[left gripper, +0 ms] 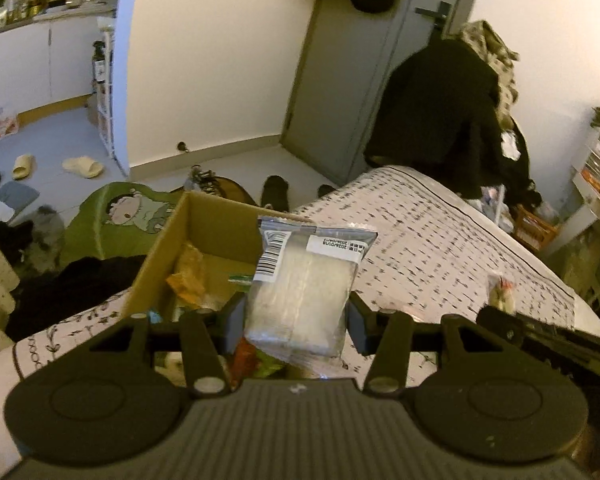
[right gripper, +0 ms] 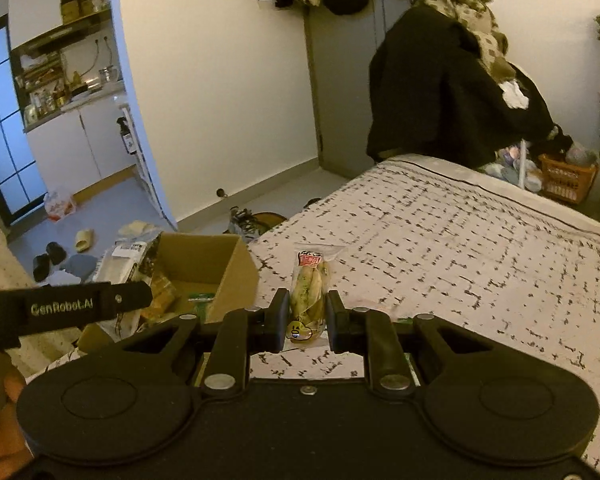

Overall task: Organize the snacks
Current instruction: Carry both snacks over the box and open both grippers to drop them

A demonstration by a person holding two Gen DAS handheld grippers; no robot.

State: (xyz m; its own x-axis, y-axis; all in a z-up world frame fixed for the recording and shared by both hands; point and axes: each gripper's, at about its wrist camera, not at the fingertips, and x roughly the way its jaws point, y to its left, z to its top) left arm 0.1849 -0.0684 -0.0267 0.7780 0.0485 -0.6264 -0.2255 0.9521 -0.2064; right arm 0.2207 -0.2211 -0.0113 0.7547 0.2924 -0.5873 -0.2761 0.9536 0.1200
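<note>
Fingers (left gripper: 236,316) of the left gripper (left gripper: 296,316) are clamped on a clear snack packet (left gripper: 300,284), one pad pressed to each side; the packet stands upright between them, barcode label at its upper left, white block-shaped contents visible, print on the label too small to read. Packet sits above the right wall of an open cardboard box (left gripper: 204,224) resting on the patterned bedspread (left gripper: 440,240). Box interior partly hidden behind the gripper body: an orange wrapper (left gripper: 188,276) and a green-edged packet (left gripper: 240,279) show, and more wrappers lower down are cut off. At right in the left wrist view the right gripper (right gripper: 303,316) appears only as a dark blurred bar with a blurred snack at its tip. In the right wrist view its fingers are closed on a narrow transparent snack pouch (right gripper: 310,292) with yellow-green contents, a red label on top and a yellow cartoon sticker at the bottom; whether the pouch's lower end touches the bedspread cannot be told. The box lies to the left of it, and the left gripper's strap, marked GenRobot.AI, crosses the near left corner and hides part of the box. Fingertips of a hand (right gripper: 4,420) show at the lower left edge, mostly cut off.
</note>
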